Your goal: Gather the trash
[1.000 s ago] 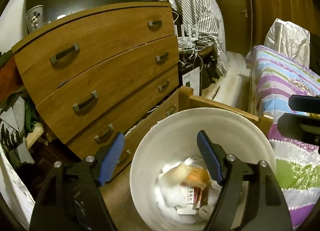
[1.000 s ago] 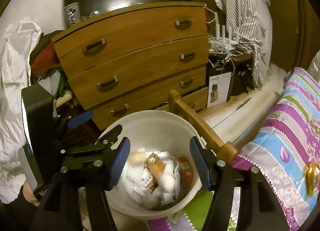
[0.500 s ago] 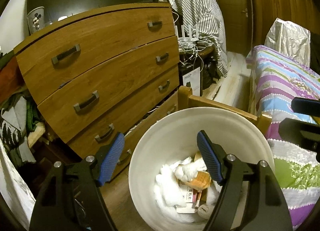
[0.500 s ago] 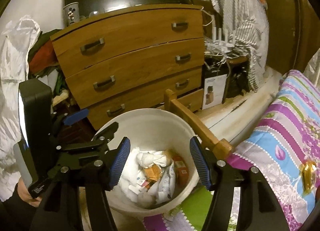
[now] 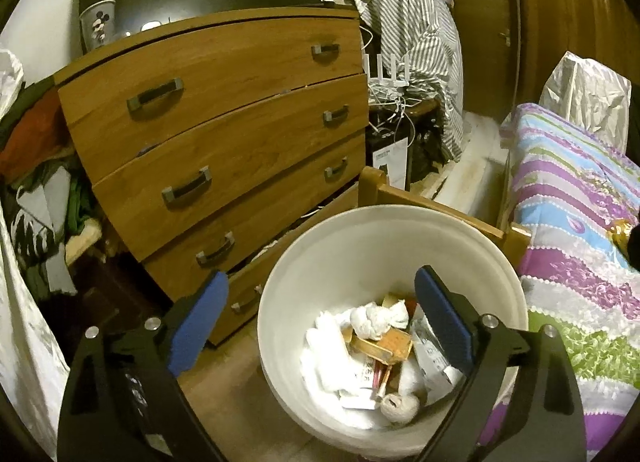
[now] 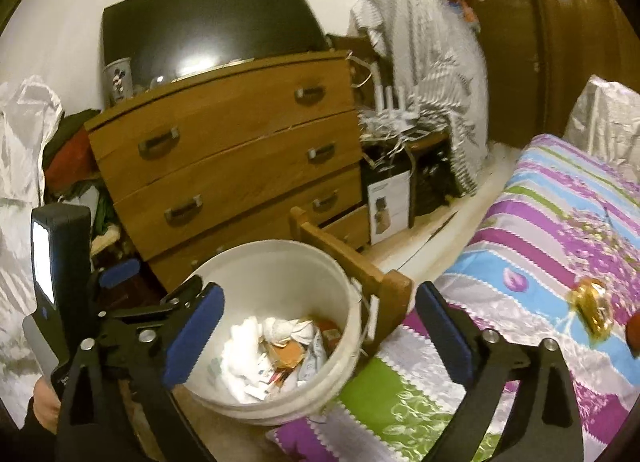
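Both tools, the left tool (image 5: 320,326) and the right tool (image 6: 320,334), have just been opening and now stand wide apart with nothing between their pads. The round white plastic bucket (image 5: 472,246), full of crumpled trash, sits on the floor at the bed's foot corner. This drop looks done. Next comes the shiny gold wrapper (image 6: 592,308) on the striped bedspread (image 6: 540,221), which has lots of open room. The wooden bed rail (image 6: 352,258) and brown wooden dresser (image 5: 224,129) crowd the bucket.

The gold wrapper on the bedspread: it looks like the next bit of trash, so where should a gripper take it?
Probably across its narrow middle, from above. The gold wrapper lies flat and crinkled on the bedspread, nothing beside it but a red object at the picture's edge. The right gripper, jaws just opened and empty, is nearer.
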Tool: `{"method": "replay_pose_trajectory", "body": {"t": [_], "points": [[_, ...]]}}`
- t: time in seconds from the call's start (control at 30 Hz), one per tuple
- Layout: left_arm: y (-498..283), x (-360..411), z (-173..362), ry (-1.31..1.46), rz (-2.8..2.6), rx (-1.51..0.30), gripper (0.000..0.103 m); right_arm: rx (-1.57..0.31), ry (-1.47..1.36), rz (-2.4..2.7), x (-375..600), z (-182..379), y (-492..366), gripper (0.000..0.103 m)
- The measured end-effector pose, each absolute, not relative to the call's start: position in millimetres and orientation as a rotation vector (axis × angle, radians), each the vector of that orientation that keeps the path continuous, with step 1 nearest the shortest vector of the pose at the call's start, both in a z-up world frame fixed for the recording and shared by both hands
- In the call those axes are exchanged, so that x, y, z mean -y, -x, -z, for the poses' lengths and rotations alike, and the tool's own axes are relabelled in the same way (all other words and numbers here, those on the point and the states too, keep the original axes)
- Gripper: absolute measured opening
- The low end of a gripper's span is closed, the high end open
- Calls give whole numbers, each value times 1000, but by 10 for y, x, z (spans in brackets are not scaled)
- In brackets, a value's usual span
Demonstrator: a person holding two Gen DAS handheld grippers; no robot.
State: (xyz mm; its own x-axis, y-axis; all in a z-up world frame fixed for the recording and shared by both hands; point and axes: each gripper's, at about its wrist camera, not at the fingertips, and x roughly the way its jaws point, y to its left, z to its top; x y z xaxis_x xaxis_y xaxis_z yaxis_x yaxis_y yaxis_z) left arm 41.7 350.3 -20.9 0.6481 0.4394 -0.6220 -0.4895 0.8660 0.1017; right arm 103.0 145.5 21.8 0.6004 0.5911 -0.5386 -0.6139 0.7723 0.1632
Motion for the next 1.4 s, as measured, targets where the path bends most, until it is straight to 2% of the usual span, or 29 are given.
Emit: {"method": "replay_pose_trajectory", "body": {"t": [0.2,0.53,0.87,1.13,1.4], "points": [[-275,-3340,189,70,-522,-663,97,-593,27,-640,-1252,-176,-868,98],[37,-2970,159,15,-483,-619,97,-534,98,-566,-1022,-164,-518,98],[233,-2857,203,-4,-497,-614,97,-561,93,-576,-869,-38,-345,98],[348,-2777,192,-12,-463,-543,97,-563,92,-576,-840,-7,-267,98],[337,-2852,224,57,-428,-608,97,-560,94,-569,-825,-16,-238,98]]}}
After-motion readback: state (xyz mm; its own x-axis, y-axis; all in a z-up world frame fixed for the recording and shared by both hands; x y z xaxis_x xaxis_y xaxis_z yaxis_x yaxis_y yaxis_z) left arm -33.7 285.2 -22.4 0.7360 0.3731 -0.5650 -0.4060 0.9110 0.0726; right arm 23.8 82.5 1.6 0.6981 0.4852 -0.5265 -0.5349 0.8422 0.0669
